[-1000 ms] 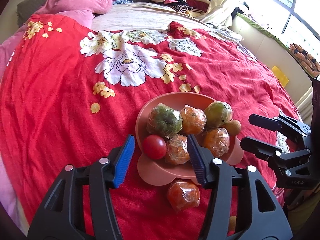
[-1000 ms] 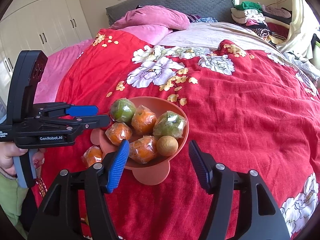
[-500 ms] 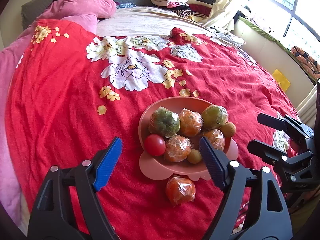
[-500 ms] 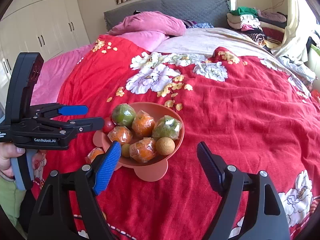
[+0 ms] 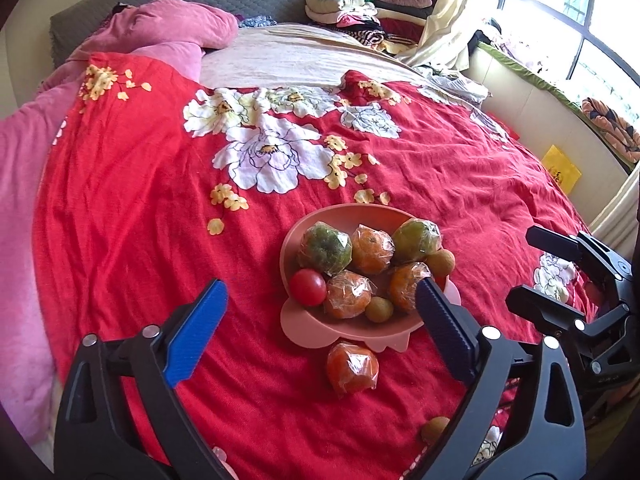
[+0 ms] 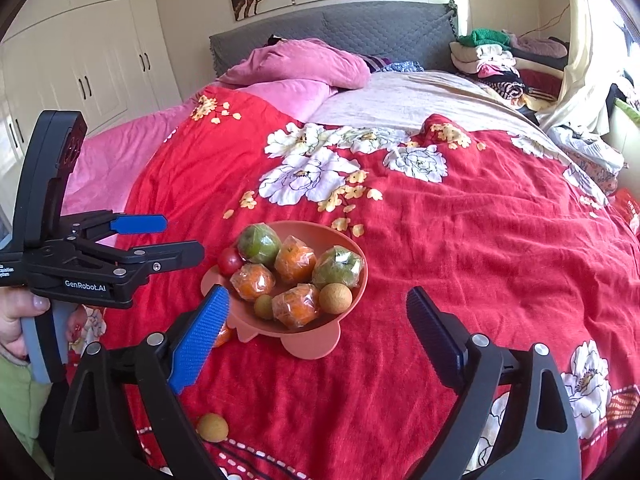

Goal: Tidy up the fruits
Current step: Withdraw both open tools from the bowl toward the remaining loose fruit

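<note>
Nearest each wrist camera, the left gripper [image 5: 320, 316] and the right gripper [image 6: 318, 320] stand with jaws spread wide and nothing between the pads; both have just been opening. A small tan round fruit [image 6: 212, 427] lies loose on the red floral bedspread [image 5: 120, 200] close to the grippers. Just beyond, a plastic-wrapped orange [image 5: 352, 368] rests on the bedspread, beside the near rim of the pink bowl [image 5: 336, 216]. The bowl sits on the bed and holds a red tomato [image 5: 307, 287], wrapped oranges [image 5: 347, 294], two wrapped green fruits [image 5: 324, 247], a tan round fruit [image 6: 335, 298] and a small greenish one [image 5: 379, 309]. In the right wrist view a hand [image 6: 16, 320] grips the left gripper's handle. Farther back lie a pink pillow [image 6: 296, 64], a grey headboard [image 6: 360, 28] and folded clothes [image 6: 488, 56].
</note>
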Motion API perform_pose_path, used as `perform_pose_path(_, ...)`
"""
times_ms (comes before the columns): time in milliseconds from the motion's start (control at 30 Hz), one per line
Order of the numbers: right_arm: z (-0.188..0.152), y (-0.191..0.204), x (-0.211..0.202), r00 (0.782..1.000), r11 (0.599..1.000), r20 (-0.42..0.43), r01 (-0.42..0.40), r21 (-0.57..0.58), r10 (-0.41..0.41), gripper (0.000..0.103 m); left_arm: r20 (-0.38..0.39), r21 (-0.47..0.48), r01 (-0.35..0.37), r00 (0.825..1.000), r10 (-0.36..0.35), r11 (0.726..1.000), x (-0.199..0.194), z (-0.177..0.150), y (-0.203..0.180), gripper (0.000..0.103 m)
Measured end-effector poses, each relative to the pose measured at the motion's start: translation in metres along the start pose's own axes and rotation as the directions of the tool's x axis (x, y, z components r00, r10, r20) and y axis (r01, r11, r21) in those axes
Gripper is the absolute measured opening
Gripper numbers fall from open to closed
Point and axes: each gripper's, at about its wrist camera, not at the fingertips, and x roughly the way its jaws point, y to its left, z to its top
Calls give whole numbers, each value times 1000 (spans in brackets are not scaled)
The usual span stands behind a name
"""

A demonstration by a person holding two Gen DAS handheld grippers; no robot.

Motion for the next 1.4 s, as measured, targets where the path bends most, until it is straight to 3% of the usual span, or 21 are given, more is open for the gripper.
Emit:
perform_pose_path(700, -3, 22, -35, 999, 1000, 46, 11, -28, -9, 95, 34, -15, -14, 999, 15, 1000, -35, -13, -4, 93)
perform_pose_path(1400, -31, 50, -56, 1000, 998, 27, 2, -60, 0, 97, 30, -10, -22, 999, 23, 1000, -55, -39, -13, 93)
